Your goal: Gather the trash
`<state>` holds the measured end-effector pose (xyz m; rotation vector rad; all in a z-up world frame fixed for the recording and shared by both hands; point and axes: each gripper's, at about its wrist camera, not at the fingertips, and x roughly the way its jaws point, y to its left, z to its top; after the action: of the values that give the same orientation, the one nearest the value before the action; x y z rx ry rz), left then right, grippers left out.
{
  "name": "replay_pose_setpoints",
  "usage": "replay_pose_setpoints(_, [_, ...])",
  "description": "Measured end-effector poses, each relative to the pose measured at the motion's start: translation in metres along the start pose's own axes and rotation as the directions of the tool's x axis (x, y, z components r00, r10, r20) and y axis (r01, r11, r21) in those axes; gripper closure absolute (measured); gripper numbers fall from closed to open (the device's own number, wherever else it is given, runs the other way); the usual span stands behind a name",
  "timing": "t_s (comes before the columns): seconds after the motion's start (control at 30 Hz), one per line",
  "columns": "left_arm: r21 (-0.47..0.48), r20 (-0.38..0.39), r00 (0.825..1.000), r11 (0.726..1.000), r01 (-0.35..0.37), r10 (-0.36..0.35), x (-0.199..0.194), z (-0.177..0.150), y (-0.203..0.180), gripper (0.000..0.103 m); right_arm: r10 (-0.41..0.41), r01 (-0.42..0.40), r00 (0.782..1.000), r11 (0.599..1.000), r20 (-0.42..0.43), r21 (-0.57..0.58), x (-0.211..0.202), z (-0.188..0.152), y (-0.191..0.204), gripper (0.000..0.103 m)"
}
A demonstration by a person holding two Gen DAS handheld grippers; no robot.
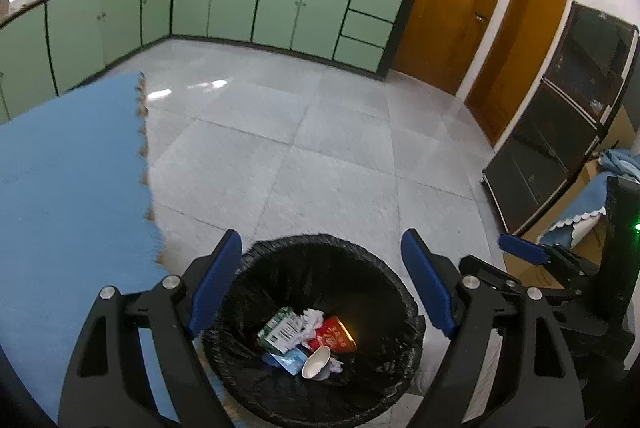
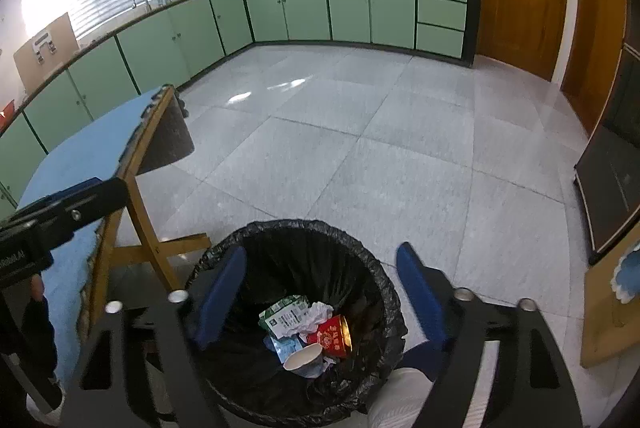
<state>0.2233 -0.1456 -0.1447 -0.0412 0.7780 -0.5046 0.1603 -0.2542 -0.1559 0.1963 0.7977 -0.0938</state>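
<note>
A bin with a black liner [image 1: 384, 280] stands on the floor under both grippers; it also shows in the right wrist view [image 2: 360, 248]. Inside lie a green-white carton [image 1: 278, 330], crumpled tissue [image 1: 310, 320], a red cup [image 1: 334, 336], a white paper cup [image 1: 316, 362] and a blue wrapper [image 1: 286, 362]. The same trash shows in the right wrist view: carton [image 2: 282, 316], red cup [image 2: 332, 336], white cup [image 2: 304, 358]. My left gripper [image 1: 322, 286] is open and empty above the bin. My right gripper [image 2: 322, 294] is open and empty above it too; it also shows at the right of the left wrist view [image 1: 520, 248].
A table with a blue mat [image 1: 68, 180] stands left of the bin, on wooden legs [image 2: 140, 196]. Green cabinets [image 1: 240, 8] line the far walls. Wooden doors [image 1: 448, 0] and a dark glass cabinet [image 1: 560, 132] are at the right. Grey tiled floor [image 1: 320, 132] lies ahead.
</note>
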Motion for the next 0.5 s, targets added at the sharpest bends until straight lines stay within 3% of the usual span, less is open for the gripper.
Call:
replay_pose_setpoints(0.17, [-0.008, 0.041, 0.999, 0.999, -0.031, 0.031, -0.029, 0.004, 0.011, 0.019, 0.031, -0.031, 0.999, 0.999, 0.03, -0.006, -0.023, 0.006, 0.008, 0.006])
replay_pose_setpoints(0.5, [-0.004, 0.086, 0.995, 0.998, -0.059, 0.059, -0.088, 0.001, 0.017, 0.012, 0.137, -0.137, 0.989, 0.991, 0.063, -0.001, -0.072, 0.017, 0.029, 0.006])
